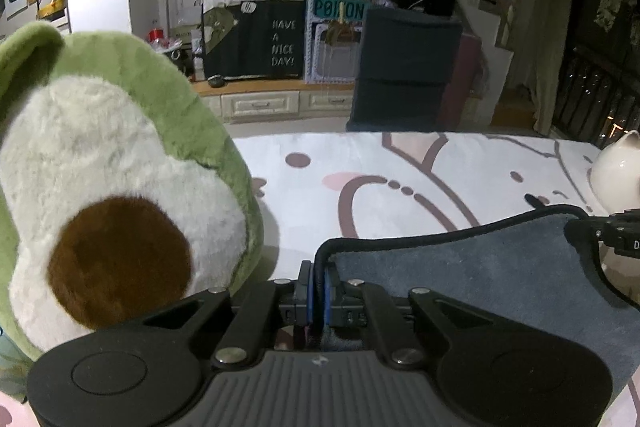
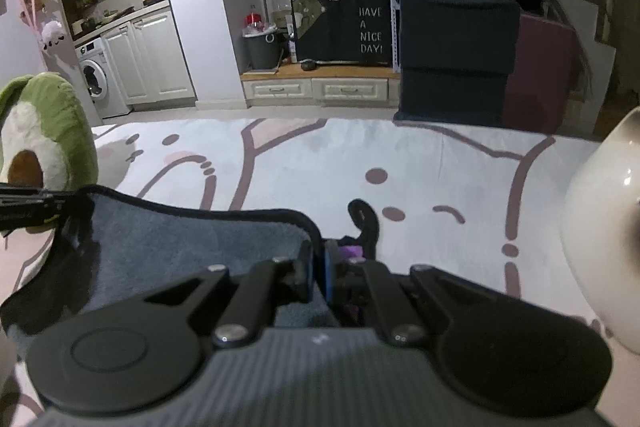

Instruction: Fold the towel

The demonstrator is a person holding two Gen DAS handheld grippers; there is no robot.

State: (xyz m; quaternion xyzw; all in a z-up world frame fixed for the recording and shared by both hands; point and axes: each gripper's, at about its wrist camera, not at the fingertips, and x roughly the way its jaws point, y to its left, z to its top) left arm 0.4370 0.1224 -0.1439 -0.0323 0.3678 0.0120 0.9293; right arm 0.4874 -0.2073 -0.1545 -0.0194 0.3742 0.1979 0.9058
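Note:
A grey-blue towel (image 1: 480, 267) with black edging hangs stretched between my two grippers above a white bed cover. My left gripper (image 1: 319, 279) is shut on the towel's left corner; the black hem runs up between its blue pads. My right gripper (image 2: 319, 267) is shut on the towel's (image 2: 192, 247) right corner. The right gripper also shows at the right edge of the left wrist view (image 1: 612, 235), and the left gripper at the left edge of the right wrist view (image 2: 28, 207). A black hanging loop (image 2: 366, 217) sticks up by the right corner.
A green avocado plush (image 1: 108, 187) stands close on the left, also seen in the right wrist view (image 2: 40, 143). A white cat-shaped ceramic piece (image 2: 600, 239) stands at the right. The bed cover (image 1: 400, 179) with pink-brown cartoon lines stretches ahead. Cabinets and a dark drawer unit (image 1: 404, 67) stand beyond.

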